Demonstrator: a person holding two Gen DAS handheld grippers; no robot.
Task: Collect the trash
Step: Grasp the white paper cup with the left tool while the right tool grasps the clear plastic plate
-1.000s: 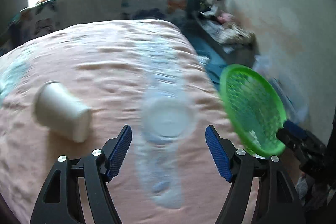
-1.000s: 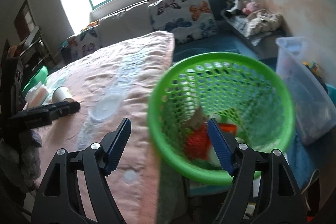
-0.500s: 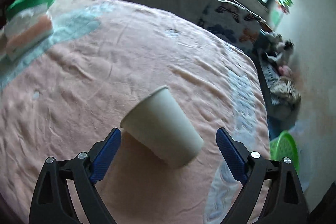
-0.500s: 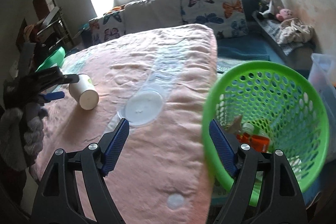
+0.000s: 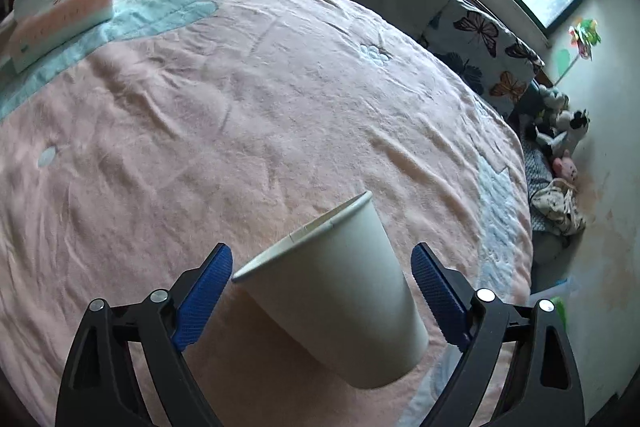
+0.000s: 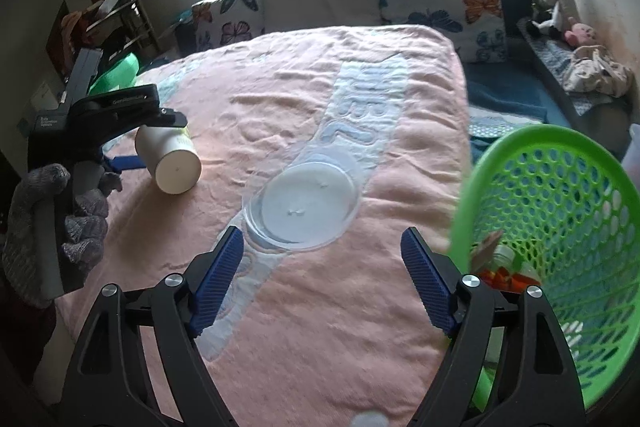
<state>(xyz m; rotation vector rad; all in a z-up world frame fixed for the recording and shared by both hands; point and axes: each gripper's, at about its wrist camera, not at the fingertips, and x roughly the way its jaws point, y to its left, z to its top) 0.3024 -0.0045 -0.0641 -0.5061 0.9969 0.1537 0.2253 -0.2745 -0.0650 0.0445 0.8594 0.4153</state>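
Here the left gripper (image 5: 322, 287) straddles a white paper cup (image 5: 340, 299) lying on its side on the pink blanket (image 5: 240, 131), jaws closing, pads not yet touching; its long axis runs slantwise between them. Farther off, the right gripper (image 6: 322, 263), opening and empty, faces a clear plastic lid (image 6: 302, 203).

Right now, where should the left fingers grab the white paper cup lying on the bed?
Probably the paper cup by its round side wall, mid-body, coming down from above. It lies tipped on the blanket, and the closing left gripper straddles it without touching.
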